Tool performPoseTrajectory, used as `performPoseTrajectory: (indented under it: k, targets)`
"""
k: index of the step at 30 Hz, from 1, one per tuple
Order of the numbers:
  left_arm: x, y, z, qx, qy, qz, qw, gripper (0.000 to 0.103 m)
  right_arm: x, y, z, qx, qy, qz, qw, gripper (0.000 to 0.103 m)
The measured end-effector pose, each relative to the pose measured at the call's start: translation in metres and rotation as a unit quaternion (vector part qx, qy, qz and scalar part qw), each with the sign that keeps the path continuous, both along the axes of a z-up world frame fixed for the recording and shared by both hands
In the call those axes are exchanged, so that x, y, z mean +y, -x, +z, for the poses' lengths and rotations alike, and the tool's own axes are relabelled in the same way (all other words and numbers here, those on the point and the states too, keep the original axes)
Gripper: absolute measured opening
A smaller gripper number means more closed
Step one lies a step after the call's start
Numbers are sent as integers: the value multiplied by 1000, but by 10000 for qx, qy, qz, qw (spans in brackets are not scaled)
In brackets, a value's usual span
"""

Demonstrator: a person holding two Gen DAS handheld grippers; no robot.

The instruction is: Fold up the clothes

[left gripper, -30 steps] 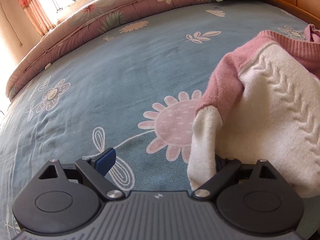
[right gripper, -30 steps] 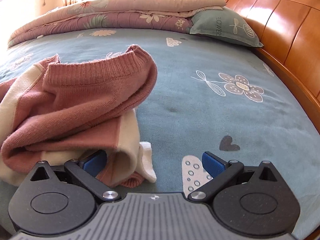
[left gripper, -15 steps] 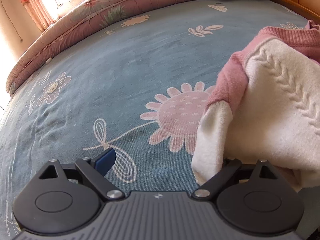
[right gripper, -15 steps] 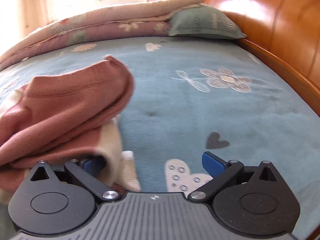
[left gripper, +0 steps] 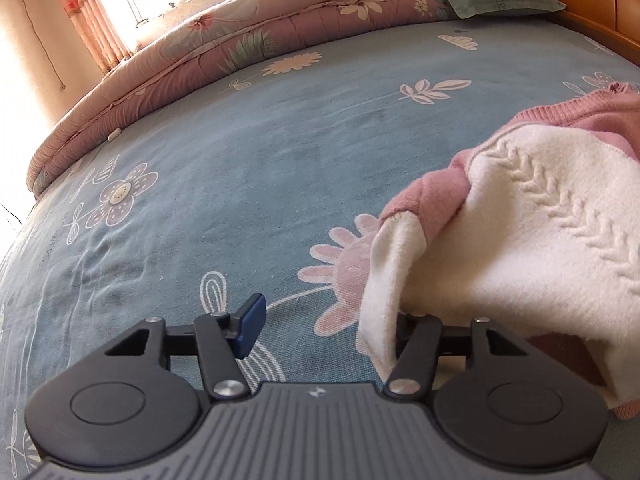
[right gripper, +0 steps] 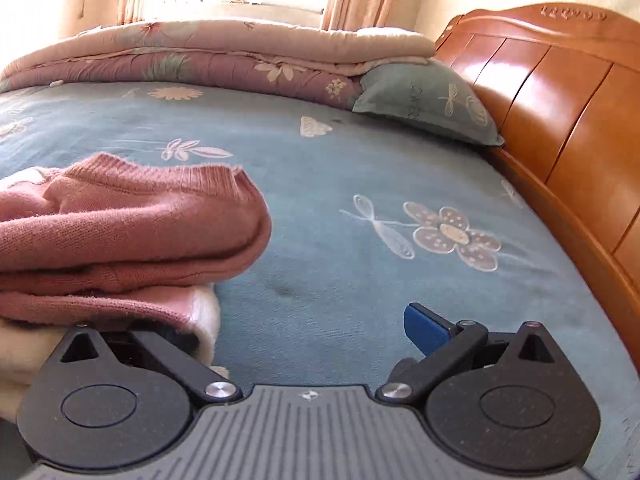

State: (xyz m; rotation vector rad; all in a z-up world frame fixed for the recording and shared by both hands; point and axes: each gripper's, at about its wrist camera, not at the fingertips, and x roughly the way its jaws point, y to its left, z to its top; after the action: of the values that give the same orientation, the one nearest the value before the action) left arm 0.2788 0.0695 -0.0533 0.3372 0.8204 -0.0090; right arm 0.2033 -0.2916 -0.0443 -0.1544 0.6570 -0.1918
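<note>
Now the pink-and-cream sweater [left gripper: 532, 240] lies on the bedsheet [left gripper: 240, 160] at three o'clock of the left gripper [left gripper: 324, 324], whose jaws are closing around its cream cuff; the right gripper [right gripper: 304, 328], spread, has it at nine o'clock.

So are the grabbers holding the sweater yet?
Not yet. The left gripper is closing around the sweater's cream cuff. The right gripper is open, one finger under its folded edge.

My left gripper [left gripper: 324, 328] has the sweater [left gripper: 532, 240] on its right; my right gripper [right gripper: 304, 328] has it on its left. It lies on the bed [right gripper: 340, 264], quilt [right gripper: 208, 56] behind, pillow [right gripper: 428, 104] by the headboard [right gripper: 560, 108].
</note>
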Motion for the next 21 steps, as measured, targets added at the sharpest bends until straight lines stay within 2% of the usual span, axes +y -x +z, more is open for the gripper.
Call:
performPoseTrajectory:
  k: [3,7,12,17,21]
  targets:
    - [5,-8,4,-126,-121,134,9998,56,-13,-7,7,-171,-59,-298,9994,103]
    - [16,-33,12,-280,-370,328,9984,55,-32,-32,22,-354,275,-654,9969,103]
    - [22,-87,15,-417,-697,476,9956,55,-79,-78,35,-428,531,-1258,9897,103]
    - [31,-134,1,-139,-703,625,9955,57,-133,-122,13,62,622,-1807,9815,103]
    - [38,-141,-22,173,-640,458,9967,58,-159,-135,-10,506,494,-1956,9781,103]
